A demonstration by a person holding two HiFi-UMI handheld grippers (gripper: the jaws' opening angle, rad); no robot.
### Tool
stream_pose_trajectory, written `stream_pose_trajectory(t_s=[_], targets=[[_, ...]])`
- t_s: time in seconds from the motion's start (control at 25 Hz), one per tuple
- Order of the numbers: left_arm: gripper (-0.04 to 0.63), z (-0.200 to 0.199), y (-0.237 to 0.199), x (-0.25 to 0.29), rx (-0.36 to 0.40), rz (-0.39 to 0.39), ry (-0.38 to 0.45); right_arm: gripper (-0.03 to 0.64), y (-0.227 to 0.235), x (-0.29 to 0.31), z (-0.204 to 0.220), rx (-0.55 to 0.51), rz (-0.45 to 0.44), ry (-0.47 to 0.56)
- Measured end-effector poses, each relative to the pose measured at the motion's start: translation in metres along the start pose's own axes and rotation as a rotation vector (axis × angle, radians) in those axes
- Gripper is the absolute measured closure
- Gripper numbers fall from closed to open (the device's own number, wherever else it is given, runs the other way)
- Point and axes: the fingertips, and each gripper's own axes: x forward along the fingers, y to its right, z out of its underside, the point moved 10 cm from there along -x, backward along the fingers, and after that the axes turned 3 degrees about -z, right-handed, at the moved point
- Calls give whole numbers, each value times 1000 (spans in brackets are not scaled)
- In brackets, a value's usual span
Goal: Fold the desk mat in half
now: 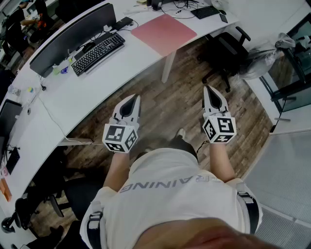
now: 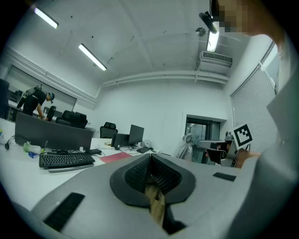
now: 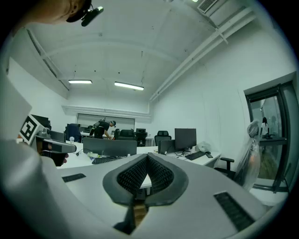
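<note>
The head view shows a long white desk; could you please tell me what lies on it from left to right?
Black keyboard → pink desk mat → second keyboard. The big monitor overlaps the first keyboard, so it is left out.

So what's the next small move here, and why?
Probably step toward the desk and bring the claws to the pink mat: it lies flat, untouched, while the left claw and right claw hang shut and empty over the floor, short of it.

white t-shirt (image 1: 170, 204), grey lettering (image 1: 165, 184), dark shoulder straps (image 1: 95, 224); left claw (image 1: 134, 97), right claw (image 1: 208, 89) white, black-white marker cubes (image 1: 120, 137).
</note>
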Motion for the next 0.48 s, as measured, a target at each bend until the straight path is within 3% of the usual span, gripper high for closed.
stream_pose_trajectory(t_s=[0.48], targets=[[563, 3, 5, 23, -21, 8, -20, 594, 20, 15, 5, 0, 9, -24]])
